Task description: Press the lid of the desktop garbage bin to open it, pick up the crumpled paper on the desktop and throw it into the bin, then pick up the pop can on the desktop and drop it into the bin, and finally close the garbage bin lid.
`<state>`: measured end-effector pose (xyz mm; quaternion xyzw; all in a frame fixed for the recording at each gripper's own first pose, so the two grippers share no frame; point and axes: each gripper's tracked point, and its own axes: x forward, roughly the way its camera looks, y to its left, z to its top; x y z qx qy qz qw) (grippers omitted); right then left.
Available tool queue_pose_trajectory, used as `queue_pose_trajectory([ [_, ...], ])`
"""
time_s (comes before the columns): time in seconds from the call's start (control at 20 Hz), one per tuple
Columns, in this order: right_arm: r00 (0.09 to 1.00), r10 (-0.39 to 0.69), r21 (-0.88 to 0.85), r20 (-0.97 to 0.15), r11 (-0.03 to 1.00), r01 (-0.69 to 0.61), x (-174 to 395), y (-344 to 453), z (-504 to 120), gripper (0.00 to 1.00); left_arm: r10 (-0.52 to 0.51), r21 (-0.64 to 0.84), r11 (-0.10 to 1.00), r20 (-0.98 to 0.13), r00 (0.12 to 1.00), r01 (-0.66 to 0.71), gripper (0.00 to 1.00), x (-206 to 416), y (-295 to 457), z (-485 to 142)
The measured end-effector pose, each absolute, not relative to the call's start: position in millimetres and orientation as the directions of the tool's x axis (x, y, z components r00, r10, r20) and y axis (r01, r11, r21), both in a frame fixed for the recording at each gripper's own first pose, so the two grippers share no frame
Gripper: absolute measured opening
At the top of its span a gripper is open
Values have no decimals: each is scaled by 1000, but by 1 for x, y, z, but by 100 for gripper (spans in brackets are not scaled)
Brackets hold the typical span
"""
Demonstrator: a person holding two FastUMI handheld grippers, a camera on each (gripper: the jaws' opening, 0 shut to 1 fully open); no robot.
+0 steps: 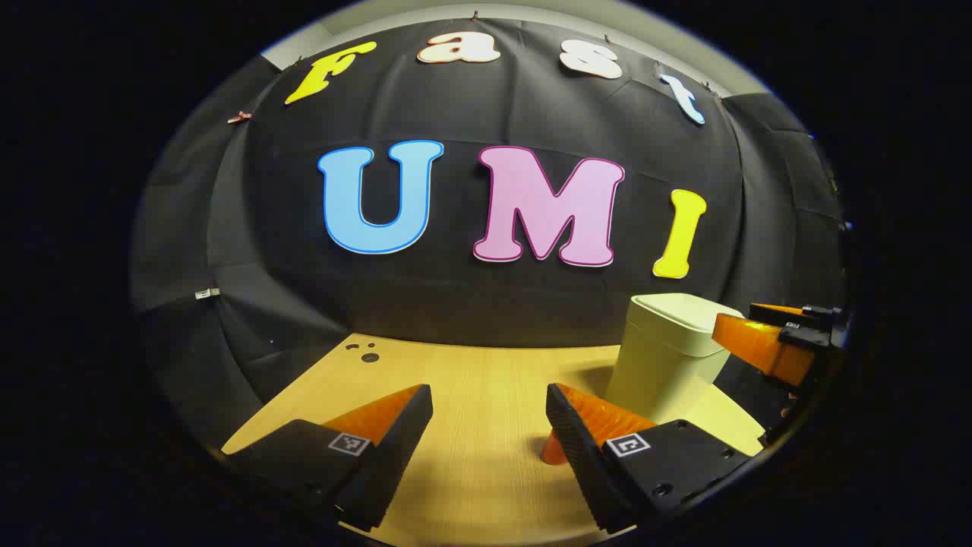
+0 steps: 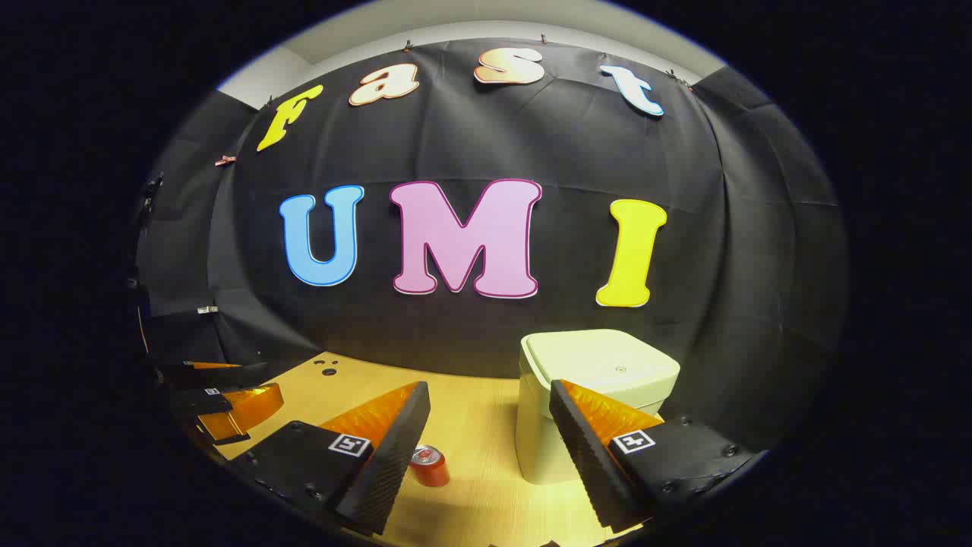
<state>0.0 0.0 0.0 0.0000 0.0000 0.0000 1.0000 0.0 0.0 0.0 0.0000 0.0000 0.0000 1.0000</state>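
Standing just beside the right tool (image 2: 490, 425), pop can (image 2: 430, 465).

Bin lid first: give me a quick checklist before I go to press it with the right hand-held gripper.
1. Bin upright on the table: ok.
2. Lid shut and bare, nothing lying on it: ok.
3. Right hand-held gripper open and empty: ok.
4. Left hand-held gripper open, empty, off to the side of the bin: ok.
5. Pop can standing upright on the table, apart from the bin: ok.
6. Where the crumpled paper lies: cannot tell.
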Motion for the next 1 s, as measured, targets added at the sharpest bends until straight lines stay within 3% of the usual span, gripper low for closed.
queue_pose_trajectory([
  [1.0, 999, -22, 8, -44, 1000, 22, 15, 10, -10, 98, 7, 1, 1000, 15, 1000, -7, 97, 11, 22, -2],
])
